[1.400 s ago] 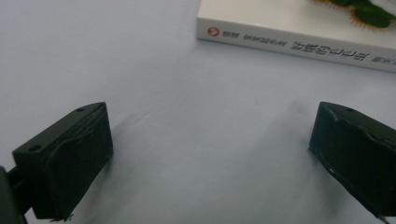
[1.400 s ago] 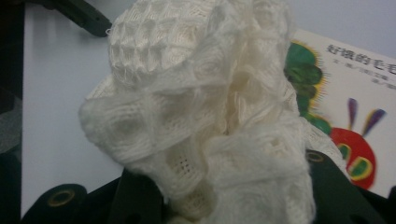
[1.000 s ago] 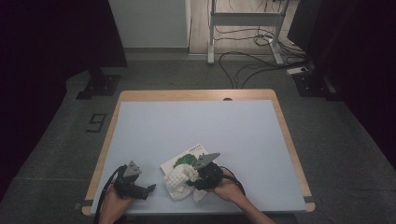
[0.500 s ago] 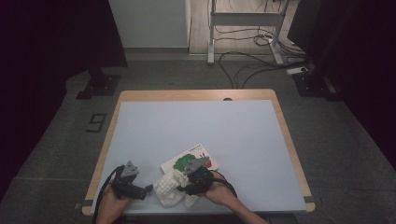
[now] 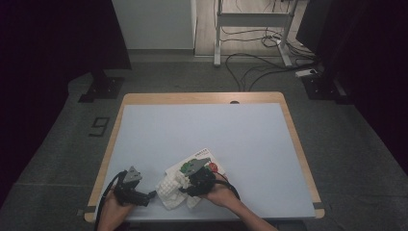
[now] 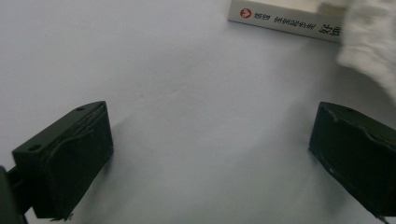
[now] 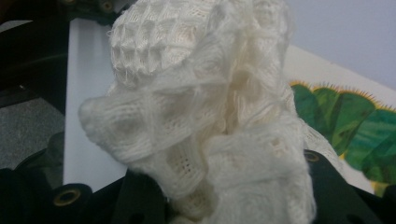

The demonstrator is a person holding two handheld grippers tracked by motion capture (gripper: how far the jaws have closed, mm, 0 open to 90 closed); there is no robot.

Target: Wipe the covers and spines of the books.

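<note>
At the near edge of the table (image 5: 144, 125), the white knitted cloth (image 5: 172, 190) lies bunched beside a picture book (image 5: 202, 161), with the right gripper (image 5: 185, 185) clamped on it. The right gripper view shows what the high view cannot: an open waffle weave, loose threads, folds piled between the jaws, and the book's green illustrated cover behind. The left gripper (image 5: 149, 196) rests just beside the cloth, jaws spread wide and holding nothing. The left gripper view shows bare tabletop between them, the book's spine (image 6: 285, 21) with red mark and printed characters, and a fuzzy cloth corner at right.
</note>
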